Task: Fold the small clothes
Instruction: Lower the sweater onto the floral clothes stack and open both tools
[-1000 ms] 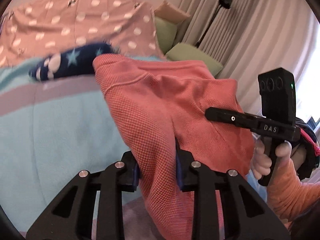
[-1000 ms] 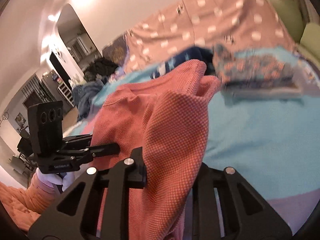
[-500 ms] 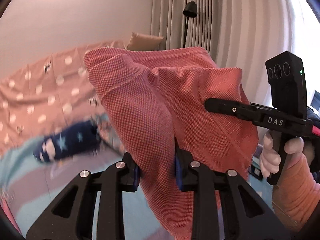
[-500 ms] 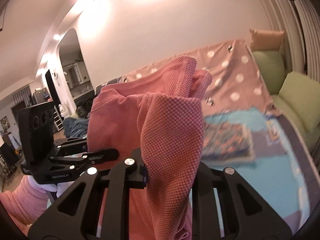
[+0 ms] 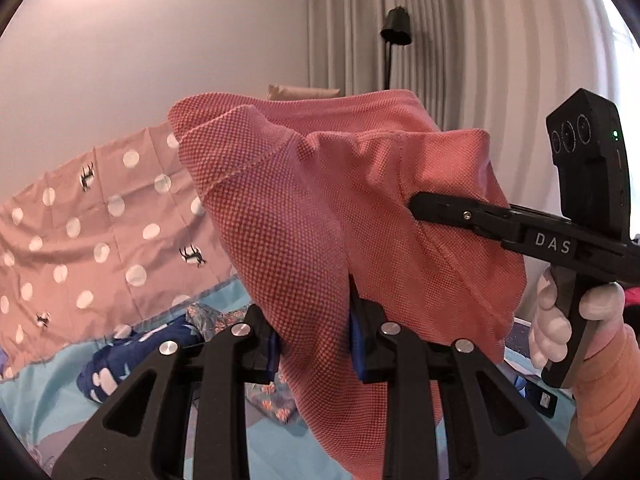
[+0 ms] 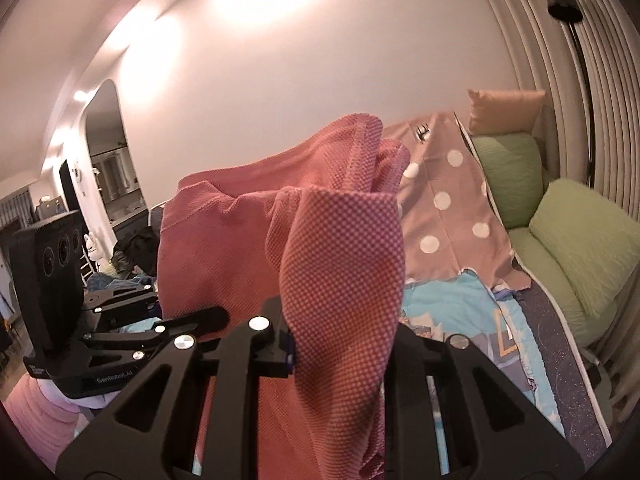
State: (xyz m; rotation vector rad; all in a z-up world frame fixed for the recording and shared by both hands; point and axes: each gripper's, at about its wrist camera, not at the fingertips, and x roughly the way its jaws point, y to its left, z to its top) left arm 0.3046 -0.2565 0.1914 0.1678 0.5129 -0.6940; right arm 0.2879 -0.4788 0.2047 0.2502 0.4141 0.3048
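Observation:
A coral-red waffle-knit garment [image 5: 320, 220] hangs in the air above the bed, held up between both grippers. My left gripper [image 5: 314, 340] is shut on one bunched edge of it, the cloth spilling over and below the jaws. My right gripper [image 6: 340, 344] is shut on another bunched edge of the same garment [image 6: 248, 248]. The right gripper [image 5: 416, 202] shows at the right of the left wrist view, pinching the cloth, with a hand [image 5: 560, 320] on its handle. In the right wrist view the left gripper [image 6: 216, 316] shows at the left, against the cloth.
Below lies a light blue bed cover [image 5: 52, 384] with a dark blue starred garment [image 5: 120, 360] and a floral one [image 5: 216, 316]. A pink dotted sheet [image 5: 100, 232] drapes the back. Green cushions [image 6: 560, 240], a floor lamp [image 5: 394, 36] and curtains [image 5: 480, 60] stand on the right.
Both grippers have risen with the red garment, lifting it off the bed; the views have tilted up from the bed cover towards the wall and curtains.

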